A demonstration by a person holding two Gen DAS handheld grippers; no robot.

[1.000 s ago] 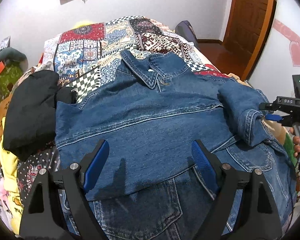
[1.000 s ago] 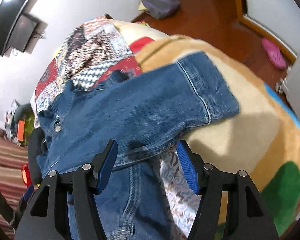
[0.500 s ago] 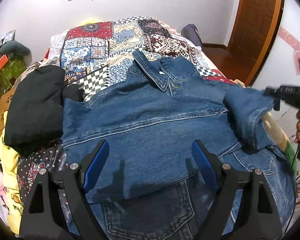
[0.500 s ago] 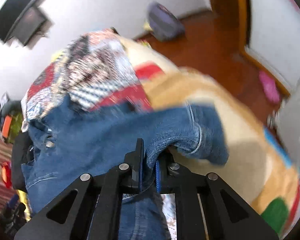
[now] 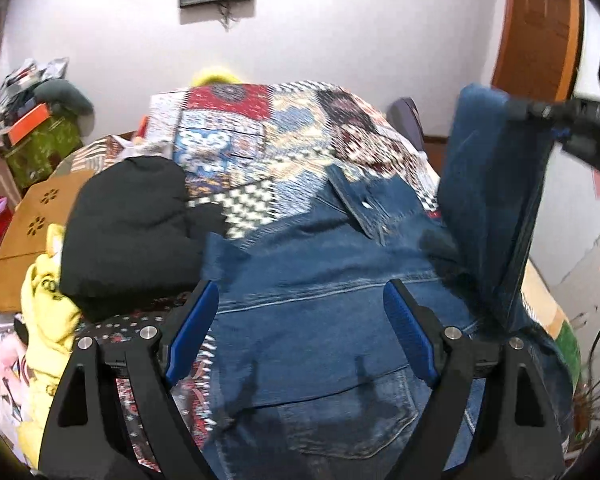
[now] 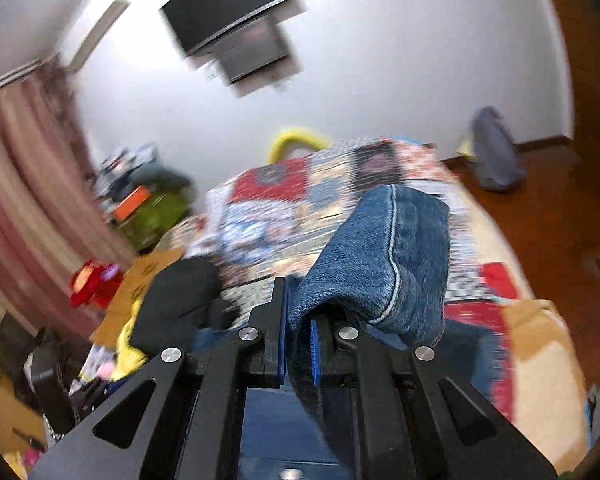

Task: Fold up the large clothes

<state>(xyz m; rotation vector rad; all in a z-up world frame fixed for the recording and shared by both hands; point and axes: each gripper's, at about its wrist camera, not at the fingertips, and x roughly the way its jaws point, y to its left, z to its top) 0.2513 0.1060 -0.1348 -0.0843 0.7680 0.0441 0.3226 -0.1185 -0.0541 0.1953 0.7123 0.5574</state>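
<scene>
denim jacket [image 5: 332, 280] | collar toward far wall | sleeve [image 6: 380, 256] raised upright

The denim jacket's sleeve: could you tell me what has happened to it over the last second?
The right tool closed on the sleeve and lifted it off the bed, up above the jacket. The left tool stayed open over the jacket body, holding nothing; the black garment kept its place.

Patchwork-covered bed [image 5: 260, 128] bears denim jacket [image 5: 320, 280], black garment [image 5: 128, 220]
</scene>
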